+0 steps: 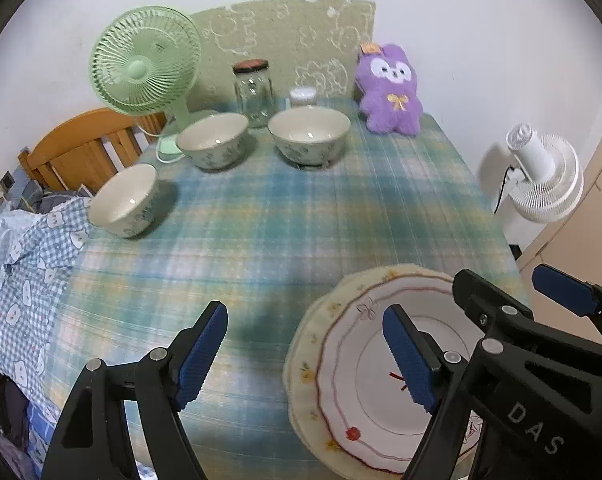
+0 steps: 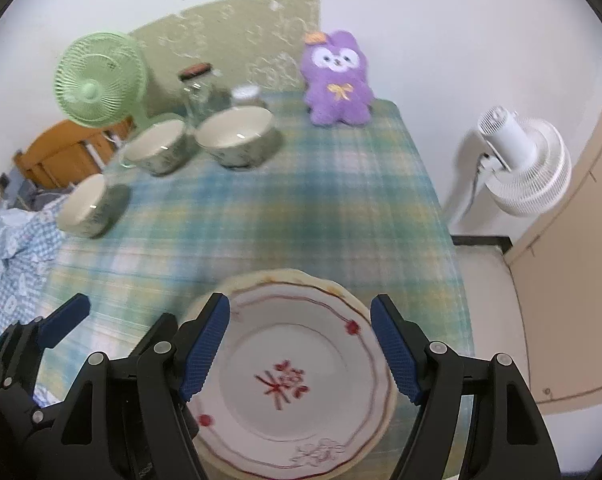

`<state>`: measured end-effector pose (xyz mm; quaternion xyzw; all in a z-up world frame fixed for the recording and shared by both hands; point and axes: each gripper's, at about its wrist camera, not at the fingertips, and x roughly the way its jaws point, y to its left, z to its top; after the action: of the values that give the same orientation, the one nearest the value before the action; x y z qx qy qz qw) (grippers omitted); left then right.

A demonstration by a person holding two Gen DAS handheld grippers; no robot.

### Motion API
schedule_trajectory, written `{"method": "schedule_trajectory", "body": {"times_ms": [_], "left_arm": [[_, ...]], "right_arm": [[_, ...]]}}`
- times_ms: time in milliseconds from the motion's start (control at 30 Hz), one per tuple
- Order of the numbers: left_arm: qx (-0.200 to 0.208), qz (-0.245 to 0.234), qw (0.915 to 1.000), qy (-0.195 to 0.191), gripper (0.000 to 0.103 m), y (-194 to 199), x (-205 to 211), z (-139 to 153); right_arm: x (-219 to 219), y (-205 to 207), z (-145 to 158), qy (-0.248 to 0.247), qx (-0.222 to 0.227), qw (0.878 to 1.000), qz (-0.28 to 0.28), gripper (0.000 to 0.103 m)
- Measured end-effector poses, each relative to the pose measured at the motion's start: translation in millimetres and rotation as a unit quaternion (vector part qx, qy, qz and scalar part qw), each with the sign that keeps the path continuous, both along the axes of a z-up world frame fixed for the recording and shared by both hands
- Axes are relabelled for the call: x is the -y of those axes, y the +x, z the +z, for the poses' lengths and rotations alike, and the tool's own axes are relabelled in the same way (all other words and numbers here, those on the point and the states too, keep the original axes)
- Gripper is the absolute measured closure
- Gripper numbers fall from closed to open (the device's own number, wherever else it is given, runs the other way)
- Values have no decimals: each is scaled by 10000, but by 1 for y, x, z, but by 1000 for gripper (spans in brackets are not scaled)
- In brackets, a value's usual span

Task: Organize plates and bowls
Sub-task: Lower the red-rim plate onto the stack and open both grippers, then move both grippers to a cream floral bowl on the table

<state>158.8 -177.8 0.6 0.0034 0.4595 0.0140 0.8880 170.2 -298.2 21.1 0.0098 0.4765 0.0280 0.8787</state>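
Now both claws, left claw [image 1: 313, 354] and right claw [image 2: 301, 350], are hanging open and empty above the stacked plates [image 2: 289, 380] at the tabletop's [image 2: 301, 208] near edge. Plates are looking done; three bowls [image 1: 309, 134] are sitting apart, waiting to be gathered.

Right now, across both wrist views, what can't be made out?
- Stacked plates: how many lie under the top one; left wrist view shows only a cream rim below it.
- Plates' near edge: hidden by the right tool and cut off by the frame.
- Small white-lidded jar: contents; too small, half hidden behind a bowl.
- Glass jar: blurred in the right wrist view.
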Motion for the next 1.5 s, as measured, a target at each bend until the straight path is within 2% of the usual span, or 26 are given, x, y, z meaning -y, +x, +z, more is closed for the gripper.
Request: {"method": "schedule_trajectory", "body": {"times_ms": [300,700,767,1167,1500], "left_arm": [[247,-56,9997,-51,22,10,-44,23],[256,-346,9989,-172,22,40,-128,29],[231,-312,9992,-116,26,47,-142,26],[178,-430,9989,87,32,95,-228,4],[79,-249,9996,46,34,138,-273,-25]], "right_arm": [[-48,5,24,38,353,9994,-17,27],[-137,32,35,-60,335,9991,-262,27],[-153,39,34,-43,316,9991,-279,27],[-252,90,7,22,245,9987,-438,31],[-296,135,-23,-70,114,9987,-499,33]]}}
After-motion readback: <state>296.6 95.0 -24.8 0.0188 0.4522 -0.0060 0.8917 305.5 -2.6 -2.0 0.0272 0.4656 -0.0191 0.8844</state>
